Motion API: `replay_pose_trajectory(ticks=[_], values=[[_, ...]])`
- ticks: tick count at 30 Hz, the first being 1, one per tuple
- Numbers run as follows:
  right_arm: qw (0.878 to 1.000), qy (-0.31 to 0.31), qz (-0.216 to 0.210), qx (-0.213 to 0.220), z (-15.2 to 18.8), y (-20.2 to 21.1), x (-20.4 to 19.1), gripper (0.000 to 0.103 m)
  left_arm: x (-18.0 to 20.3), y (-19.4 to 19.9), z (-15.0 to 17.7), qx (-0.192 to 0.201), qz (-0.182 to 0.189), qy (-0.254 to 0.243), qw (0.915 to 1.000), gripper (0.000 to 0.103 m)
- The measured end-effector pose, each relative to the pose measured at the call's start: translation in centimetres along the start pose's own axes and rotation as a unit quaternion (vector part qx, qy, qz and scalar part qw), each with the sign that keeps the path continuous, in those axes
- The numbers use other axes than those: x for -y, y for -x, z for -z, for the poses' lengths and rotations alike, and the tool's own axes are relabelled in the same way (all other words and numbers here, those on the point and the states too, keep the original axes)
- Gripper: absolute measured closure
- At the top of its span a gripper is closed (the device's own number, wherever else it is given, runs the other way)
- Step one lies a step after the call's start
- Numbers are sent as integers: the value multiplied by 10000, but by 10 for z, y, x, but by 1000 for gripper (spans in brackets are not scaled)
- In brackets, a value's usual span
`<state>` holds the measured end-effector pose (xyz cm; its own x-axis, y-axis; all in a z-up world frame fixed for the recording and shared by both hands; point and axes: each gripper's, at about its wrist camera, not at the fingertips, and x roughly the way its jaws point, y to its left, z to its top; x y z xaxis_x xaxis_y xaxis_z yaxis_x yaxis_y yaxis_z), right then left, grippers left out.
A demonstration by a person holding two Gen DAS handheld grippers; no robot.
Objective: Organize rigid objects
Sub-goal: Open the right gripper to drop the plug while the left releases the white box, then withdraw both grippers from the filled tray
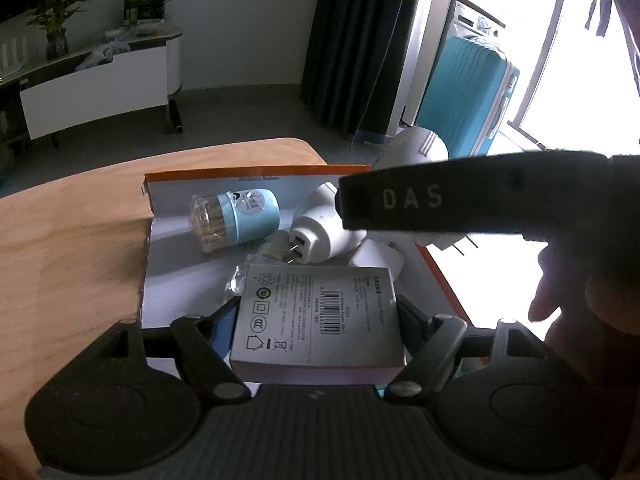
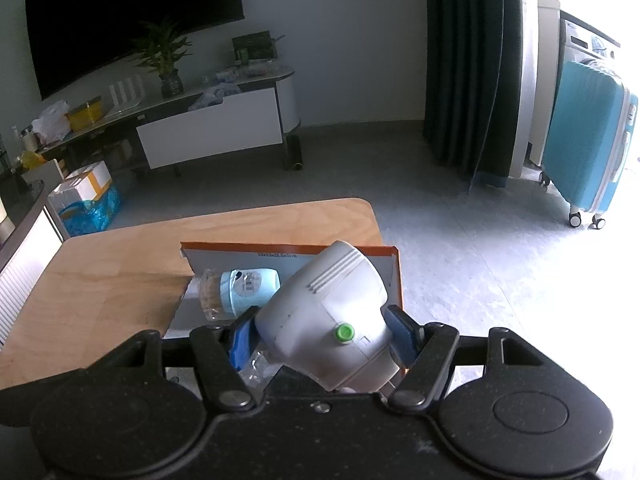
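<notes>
Left gripper (image 1: 316, 322) is clamped on a grey box (image 1: 318, 320), blue pads pressed to both its sides. The box hangs low over the near end of the tray (image 1: 256, 174), an orange-rimmed cardboard thing sitting on the wood table (image 1: 72, 248). The box's label side faces up with a barcode and symbols, but the print is too small to read. Its near edge is cut off behind the gripper body.

Right gripper (image 2: 322, 332) is gripping a white flashlight (image 2: 328, 312), tilted, big head pointing up and away, green button (image 2: 344, 333) facing the camera. It's held above the tray's right side. The tail end disappears behind the gripper, so can't say how long it is. In the left view the right gripper shows up as a dark blurry bar marked "DAS", with the person's hand (image 1: 580, 288) just a silhouette against the blown-out window.

In the tray: a blue jar (image 1: 236, 216) on its side with a clear cap, a white plug adapter (image 1: 320, 228) beside it with prongs facing the camera, and some crinkly clear plastic (image 1: 238, 280) poking out from under the box. There's another white thing behind the box, mostly hidden, no clue what it is. From the right view the flashlight blocks most of the tray, only the jar peeks out.
</notes>
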<state>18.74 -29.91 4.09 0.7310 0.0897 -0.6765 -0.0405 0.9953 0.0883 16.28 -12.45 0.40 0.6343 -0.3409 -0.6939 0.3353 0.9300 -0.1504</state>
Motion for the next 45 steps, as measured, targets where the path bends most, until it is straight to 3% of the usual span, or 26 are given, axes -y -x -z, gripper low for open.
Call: replay_pose_trajectory(ticks=[6, 13, 22, 25, 38, 45], values=[[9998, -20, -221, 6, -5, -4, 4, 18, 0, -2, -1, -22, -12, 24, 10000, 24], [9995, -224, -198, 122, -7, 9, 17, 18, 0, -2, 1, -49, -31, 28, 10000, 24], [9984, -397, -92, 385, 0, 43, 23, 18, 13, 6, 5, -67, 302, -76, 9995, 24], [9984, -357, -77, 434, 5, 53, 21, 18, 17, 8, 7, -66, 226, -124, 9996, 14], [9969, -416, 225, 627, 35, 98, 26, 14, 13, 42, 12, 64, -399, 70, 9992, 0], [9973, -392, 190, 583, 64, 119, 25, 13, 11, 66, 27, 37, -741, 282, 9968, 0]])
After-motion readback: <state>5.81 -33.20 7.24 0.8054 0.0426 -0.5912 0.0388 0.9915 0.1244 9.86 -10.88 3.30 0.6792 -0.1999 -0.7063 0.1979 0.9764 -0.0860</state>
